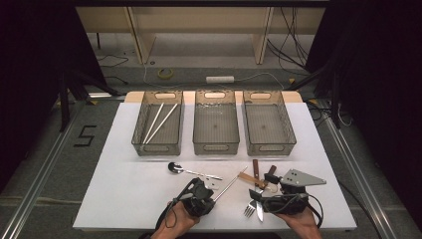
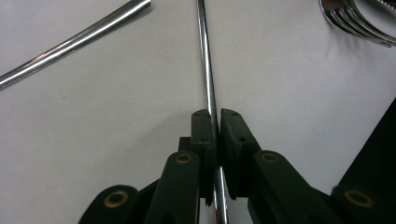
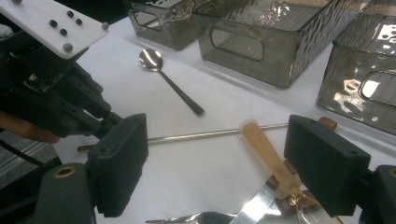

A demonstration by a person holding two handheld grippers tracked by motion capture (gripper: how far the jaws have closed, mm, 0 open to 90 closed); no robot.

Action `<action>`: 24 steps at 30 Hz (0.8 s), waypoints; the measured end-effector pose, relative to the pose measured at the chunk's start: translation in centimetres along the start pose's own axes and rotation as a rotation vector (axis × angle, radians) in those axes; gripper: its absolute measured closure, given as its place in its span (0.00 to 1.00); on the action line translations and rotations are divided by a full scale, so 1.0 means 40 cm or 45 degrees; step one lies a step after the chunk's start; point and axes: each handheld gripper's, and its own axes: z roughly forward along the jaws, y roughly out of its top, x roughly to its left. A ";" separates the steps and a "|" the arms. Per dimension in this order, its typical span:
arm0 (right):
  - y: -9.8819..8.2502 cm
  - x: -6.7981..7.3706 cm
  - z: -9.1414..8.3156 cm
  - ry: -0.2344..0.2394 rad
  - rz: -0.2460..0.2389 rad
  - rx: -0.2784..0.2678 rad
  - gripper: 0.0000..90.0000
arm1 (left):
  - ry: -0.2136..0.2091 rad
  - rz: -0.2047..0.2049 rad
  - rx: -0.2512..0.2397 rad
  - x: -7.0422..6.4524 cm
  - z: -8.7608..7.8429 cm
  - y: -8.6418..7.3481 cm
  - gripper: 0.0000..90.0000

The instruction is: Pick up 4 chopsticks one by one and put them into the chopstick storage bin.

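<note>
My left gripper (image 1: pixel 211 196) is low on the white table (image 1: pixel 124 189), shut on a thin metal rod (image 1: pixel 232 182). In the left gripper view the rod (image 2: pixel 208 70) runs straight out from between the closed pads. My right gripper (image 1: pixel 256 197) stands open near the front right, beside a fork (image 1: pixel 248 210) and a knife (image 1: pixel 260 211). In the right gripper view its pads (image 3: pixel 119 161) are wide apart with nothing between them. Beyond them lie the rod (image 3: pixel 201 135) and a beige-handled utensil (image 3: pixel 268 154). A spoon (image 1: pixel 193 172) lies left of the rod.
Three grey bins stand in a row at the back: the left bin (image 1: pixel 158 144) holds two white chopsticks (image 1: pixel 160 122), the middle bin (image 1: pixel 215 144) and right bin (image 1: pixel 271 144) hold nothing. Brown-handled utensils (image 1: pixel 256 168) lie in front of the right bin.
</note>
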 end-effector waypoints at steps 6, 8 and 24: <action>0.000 -0.001 0.000 -0.001 0.001 0.000 0.25 | -0.017 -0.017 -0.009 0.007 0.000 0.000 0.94; 0.000 -0.001 0.000 0.000 0.000 -0.002 0.25 | -0.021 -0.021 -0.009 0.011 -0.001 0.000 0.94; 0.000 -0.002 0.000 0.001 0.004 -0.005 0.25 | -0.046 -0.013 -0.121 0.042 -0.050 0.009 0.94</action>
